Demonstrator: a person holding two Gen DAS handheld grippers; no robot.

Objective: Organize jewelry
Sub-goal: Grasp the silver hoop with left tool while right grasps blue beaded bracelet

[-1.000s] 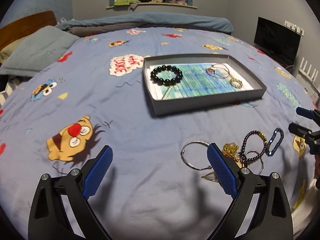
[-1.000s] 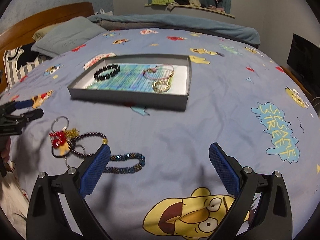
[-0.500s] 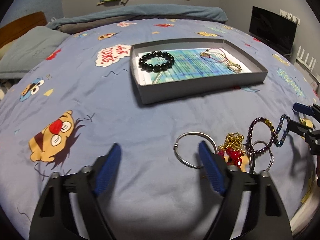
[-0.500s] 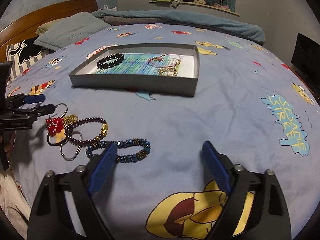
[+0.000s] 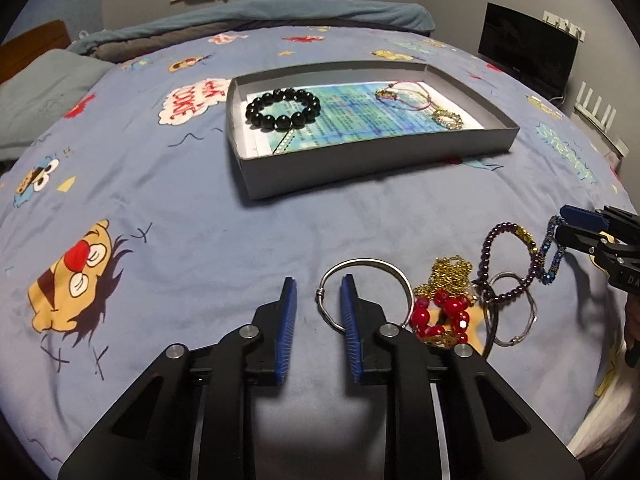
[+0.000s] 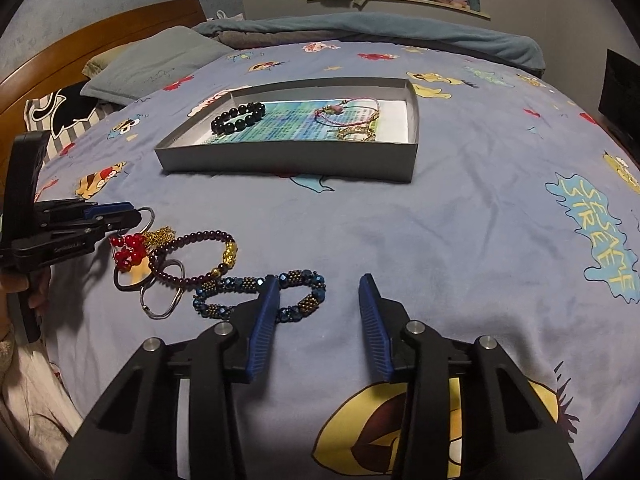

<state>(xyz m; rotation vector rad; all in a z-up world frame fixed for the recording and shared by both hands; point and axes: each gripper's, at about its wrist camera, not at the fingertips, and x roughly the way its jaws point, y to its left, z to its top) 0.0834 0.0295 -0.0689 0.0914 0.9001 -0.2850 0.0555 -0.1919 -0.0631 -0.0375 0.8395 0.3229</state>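
Left tongs (image 5: 316,292) have just been closing, jaws now narrow across the rim of a silver bangle (image 5: 366,294) on the bed, not visibly pinching it. Right tongs (image 6: 318,294), half spread and also closing, straddle a blue-and-gold beaded bracelet (image 6: 260,292). Earlier both gaped wide. Beyond sits the grey tray (image 5: 372,164).

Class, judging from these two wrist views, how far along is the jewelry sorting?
Done: a black bead bracelet and two finer pieces lie in the grey tray. In hand: nothing gripped yet; the left gripper straddles the silver bangle, the right gripper the blue bead bracelet, both closing. Left: those, plus the purple bracelet and red beads.
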